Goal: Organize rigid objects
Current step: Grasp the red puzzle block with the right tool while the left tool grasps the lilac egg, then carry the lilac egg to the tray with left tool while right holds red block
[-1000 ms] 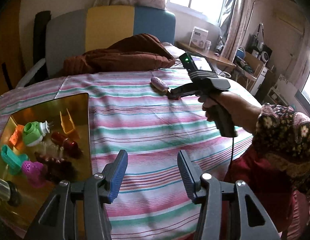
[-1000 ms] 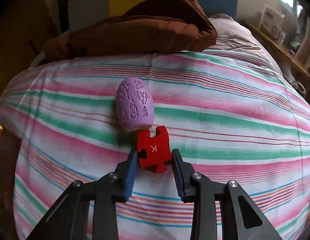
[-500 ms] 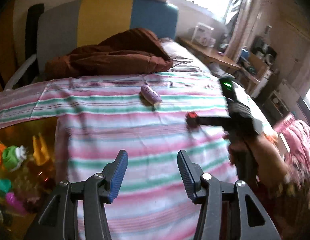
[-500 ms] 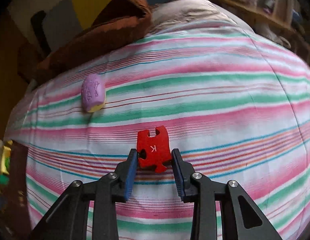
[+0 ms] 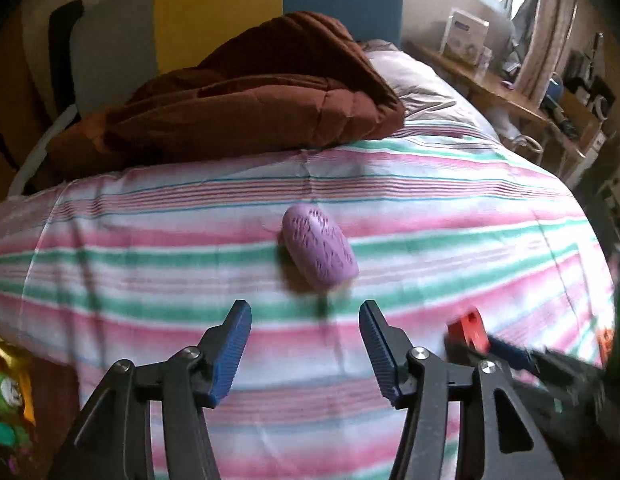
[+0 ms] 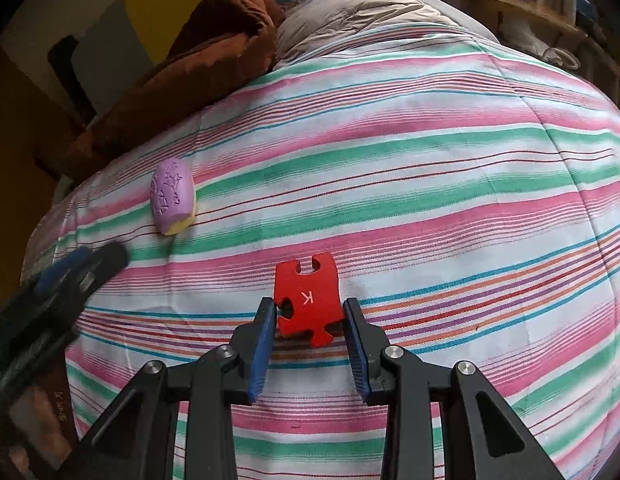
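The left gripper (image 5: 306,346) hangs just short of a purple egg (image 5: 319,248) lying on its side on a striped sheet (image 5: 150,240). Its jaws are opening and nothing sits between them yet. To take the egg well, the jaws should probably straddle its narrow middle and close gently, since a rounded shell may roll on soft bedding. The egg is lilac with small raised patterns, and a yellowish patch shows at its near end. The right gripper (image 6: 310,330) is clamped on a red puzzle piece (image 6: 308,300), flat, marked K, held above the sheet. A brown blanket (image 5: 238,92) lies bunched beyond.
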Action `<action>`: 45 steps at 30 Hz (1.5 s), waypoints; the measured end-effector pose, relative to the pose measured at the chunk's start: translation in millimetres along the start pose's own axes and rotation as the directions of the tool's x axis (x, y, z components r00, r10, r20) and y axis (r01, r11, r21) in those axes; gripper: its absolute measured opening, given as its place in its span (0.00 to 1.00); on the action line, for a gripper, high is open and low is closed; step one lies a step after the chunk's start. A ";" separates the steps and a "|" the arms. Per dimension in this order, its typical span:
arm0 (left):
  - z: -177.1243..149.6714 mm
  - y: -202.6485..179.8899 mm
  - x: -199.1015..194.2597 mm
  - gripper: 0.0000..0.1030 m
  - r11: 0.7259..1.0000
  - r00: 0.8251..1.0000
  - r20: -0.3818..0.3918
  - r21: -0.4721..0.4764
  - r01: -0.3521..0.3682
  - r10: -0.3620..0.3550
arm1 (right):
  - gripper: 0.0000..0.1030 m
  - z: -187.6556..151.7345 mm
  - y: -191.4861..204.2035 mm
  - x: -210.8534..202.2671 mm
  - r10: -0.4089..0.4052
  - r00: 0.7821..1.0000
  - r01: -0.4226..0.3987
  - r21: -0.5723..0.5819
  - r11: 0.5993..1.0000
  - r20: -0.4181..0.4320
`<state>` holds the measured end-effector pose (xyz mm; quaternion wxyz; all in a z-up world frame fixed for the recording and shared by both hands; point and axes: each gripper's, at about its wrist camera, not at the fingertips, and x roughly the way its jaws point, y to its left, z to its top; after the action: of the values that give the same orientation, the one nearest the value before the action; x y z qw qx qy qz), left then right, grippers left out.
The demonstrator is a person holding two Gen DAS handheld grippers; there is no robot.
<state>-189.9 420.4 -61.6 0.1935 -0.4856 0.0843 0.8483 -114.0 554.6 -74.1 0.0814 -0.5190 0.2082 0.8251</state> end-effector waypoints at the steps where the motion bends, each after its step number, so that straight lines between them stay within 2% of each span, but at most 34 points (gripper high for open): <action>1: 4.4 -1.7 5.8 0.55 1.000 1.000 -0.003 -0.002 -0.007 0.007 | 0.34 1.0 0.6 -0.3 -0.002 1.000 0.002 0.002 1.000 0.000; 7: 27.4 -14.6 28.6 0.56 0.997 0.997 -0.004 -0.013 -0.082 0.082 | 0.34 1.8 2.2 -2.5 -0.015 1.000 0.015 0.014 1.000 -0.005; 13: 41.4 -28.0 53.8 0.56 0.984 0.988 0.015 0.092 -0.153 0.152 | 0.34 5.4 0.6 1.2 -0.013 1.000 0.013 0.025 1.000 -0.007; 18: 35.0 -14.7 66.1 0.56 0.993 0.995 0.007 0.058 -0.104 0.104 | 0.34 5.9 -0.1 1.3 -0.005 1.000 0.006 0.035 0.999 -0.009; 21: 24.6 -4.0 64.0 0.46 0.998 0.998 0.042 0.045 -0.050 0.048 | 0.34 5.6 0.1 1.1 -0.005 1.000 0.006 0.035 0.999 -0.009; 22: 21.0 -0.8 61.9 0.44 0.998 0.998 0.057 0.050 -0.045 0.042 | 0.34 5.9 0.5 1.6 -0.005 1.000 0.006 0.035 0.999 -0.009; 27: -8.1 8.8 48.8 0.44 0.986 0.992 0.128 0.166 -0.007 -0.015 | 0.34 6.0 0.4 2.1 -0.007 1.000 0.008 0.037 0.999 -0.008; 30: -14.7 17.1 44.2 0.43 0.988 0.992 0.119 0.150 0.035 -0.053 | 0.34 6.7 0.1 3.4 -0.007 1.000 0.008 0.037 0.999 -0.008; 37: -33.0 15.0 29.4 0.44 0.988 0.993 0.115 0.151 -0.003 -0.015 | 0.34 10.5 -0.5 7.8 0.003 1.000 -0.003 0.041 0.999 -0.005; 45: -54.4 19.2 16.8 0.43 0.985 0.993 0.104 0.165 0.043 -0.060 | 0.34 13.9 5.7 13.0 -0.018 1.000 0.018 0.005 1.000 -0.003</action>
<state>-162.4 389.1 -104.8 0.2585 -0.4234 0.1297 0.8585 -133.2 554.4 -78.9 0.0898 -0.5218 0.2055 0.8231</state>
